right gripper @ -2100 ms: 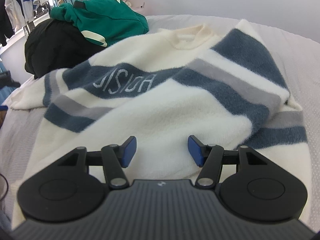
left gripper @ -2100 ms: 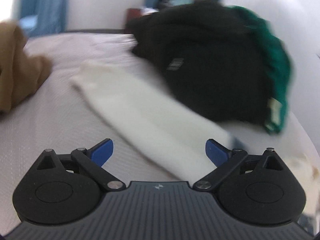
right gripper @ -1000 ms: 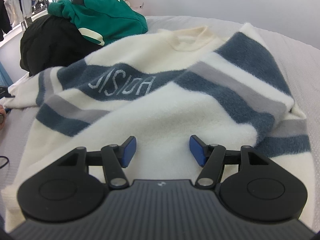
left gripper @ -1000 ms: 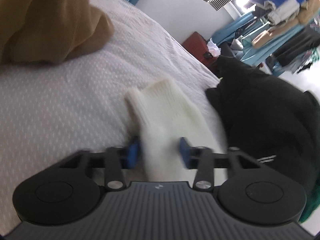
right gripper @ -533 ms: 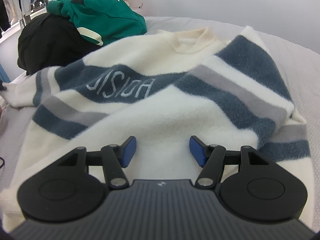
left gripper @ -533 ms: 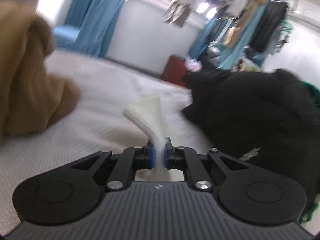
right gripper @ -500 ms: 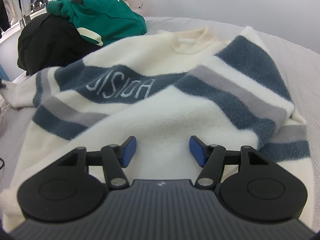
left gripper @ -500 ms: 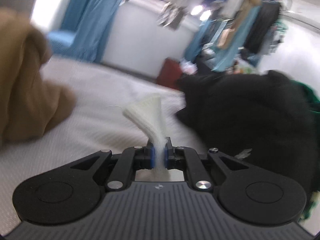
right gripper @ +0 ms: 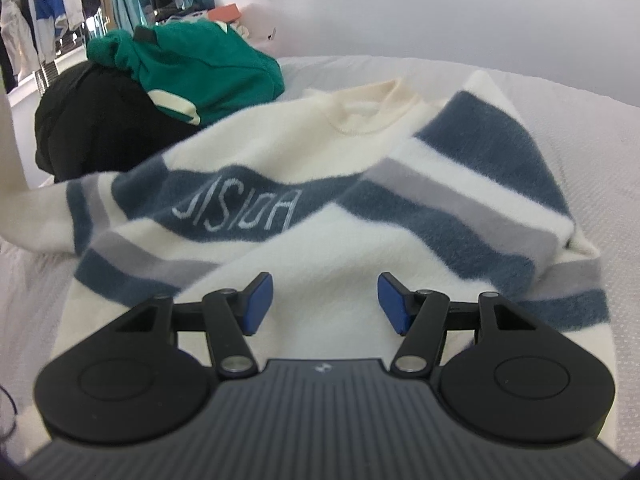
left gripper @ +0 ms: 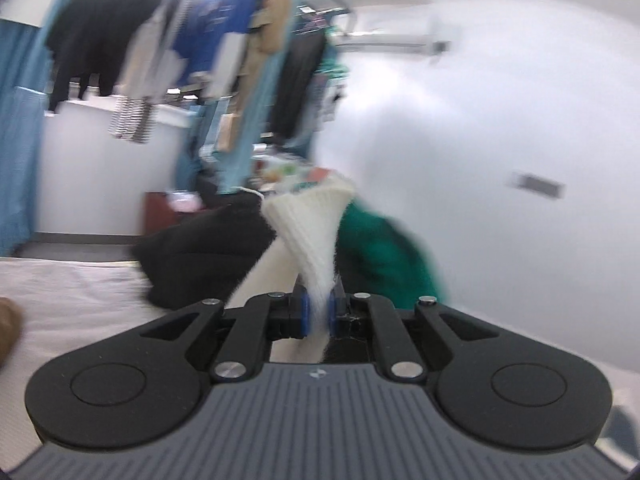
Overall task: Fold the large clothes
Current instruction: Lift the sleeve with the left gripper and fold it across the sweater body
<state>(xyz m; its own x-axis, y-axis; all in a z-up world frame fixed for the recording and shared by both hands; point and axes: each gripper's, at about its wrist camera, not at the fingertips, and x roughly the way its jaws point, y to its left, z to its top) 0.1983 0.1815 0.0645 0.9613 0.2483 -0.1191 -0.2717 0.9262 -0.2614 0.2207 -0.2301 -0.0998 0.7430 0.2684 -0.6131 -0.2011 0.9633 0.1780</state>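
Left gripper (left gripper: 316,314): jaws closed tight on the ribbed cuff (left gripper: 310,224) of the cream sleeve. The cuff fans out above the pads toward 12 o'clock, and the sleeve trails down and away at 7 o'clock. The camera sees the clothes rack (left gripper: 192,40) and wall rather than the bed, so the cuff is held clear of the bed; judged purpose: carrying the sleeve across onto the sweater body for the fold. View is motion-blurred.

Right gripper (right gripper: 322,304): jaws wide apart, holding nothing, low over the sweater's lower front. Whether it touches the fabric I cannot tell. Likely parked there to pin the body, or ready to take the hem.

Striped sweater (right gripper: 320,184) lies front-up on the bed (right gripper: 580,128), collar (right gripper: 372,108) at 12 o'clock, lettered navy band across the chest. Its right-hand sleeve seems already laid over the body at 2 o'clock.

Green garment (right gripper: 192,68) sits on the black garment (right gripper: 92,128) at 10 o'clock, just beside the sweater's shoulder; the incoming sleeve must not drag them.

Judgement: early stage, sleeves in hand.
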